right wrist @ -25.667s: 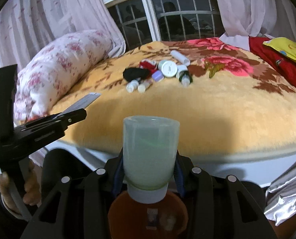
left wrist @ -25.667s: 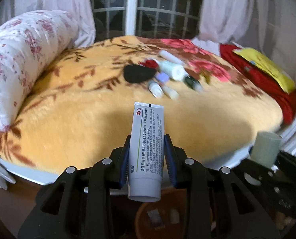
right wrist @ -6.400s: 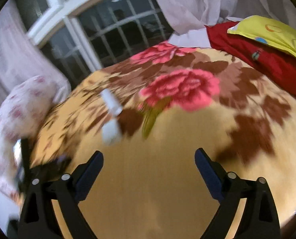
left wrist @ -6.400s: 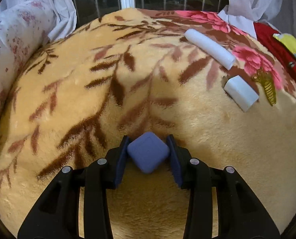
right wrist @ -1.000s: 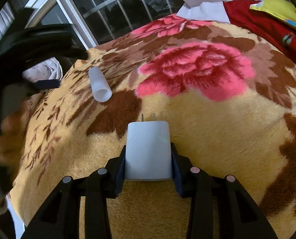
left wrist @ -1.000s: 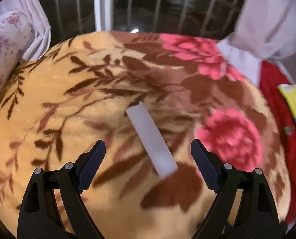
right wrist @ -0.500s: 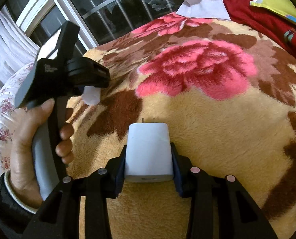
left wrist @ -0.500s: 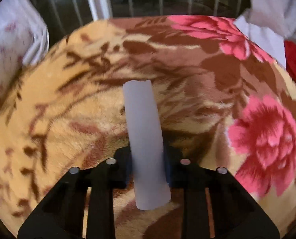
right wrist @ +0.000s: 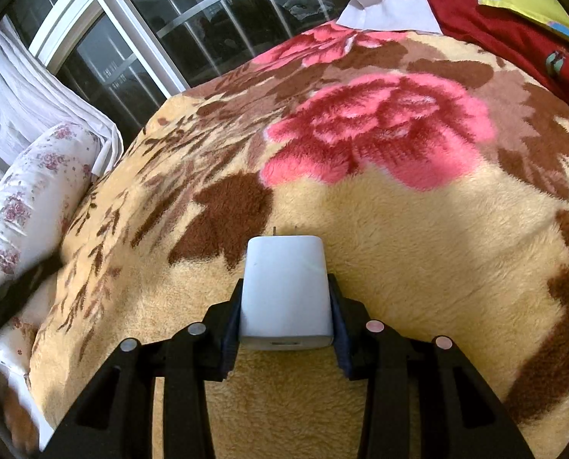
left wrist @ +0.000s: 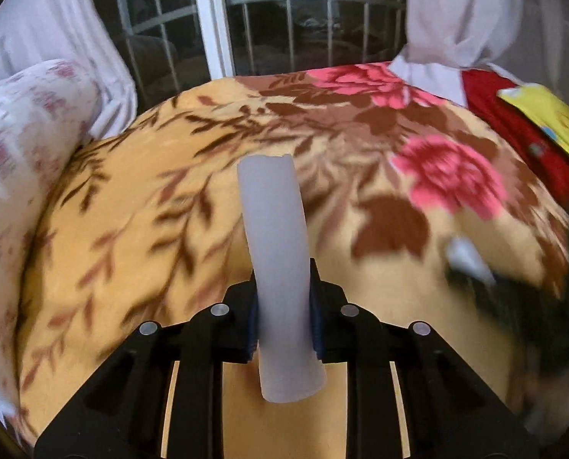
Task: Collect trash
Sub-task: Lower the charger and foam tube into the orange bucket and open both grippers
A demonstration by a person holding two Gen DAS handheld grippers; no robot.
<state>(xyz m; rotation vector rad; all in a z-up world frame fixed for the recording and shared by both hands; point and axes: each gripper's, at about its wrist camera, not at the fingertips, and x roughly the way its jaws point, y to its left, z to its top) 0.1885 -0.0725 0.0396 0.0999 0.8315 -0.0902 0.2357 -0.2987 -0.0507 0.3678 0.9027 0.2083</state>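
My left gripper (left wrist: 283,306) is shut on a long white tube (left wrist: 275,252) and holds it above the flowered blanket (left wrist: 150,199), the tube pointing away along the fingers. My right gripper (right wrist: 284,302) is shut on a white plug adapter (right wrist: 286,290), prongs pointing away, just over the blanket (right wrist: 418,252). The right gripper with the adapter also shows as a dark blur in the left wrist view (left wrist: 472,264) at the right.
A flowered white pillow (left wrist: 20,160) lies along the bed's left side, also in the right wrist view (right wrist: 32,199). A red cloth (right wrist: 506,26) and a yellow item (right wrist: 533,4) lie at the far right. A barred window (left wrist: 277,23) with curtains stands behind the bed.
My left gripper has closed on the white tube and lifted it off the blanket, pulling back. The left hand has left the right wrist view. My right gripper still holds the adapter.
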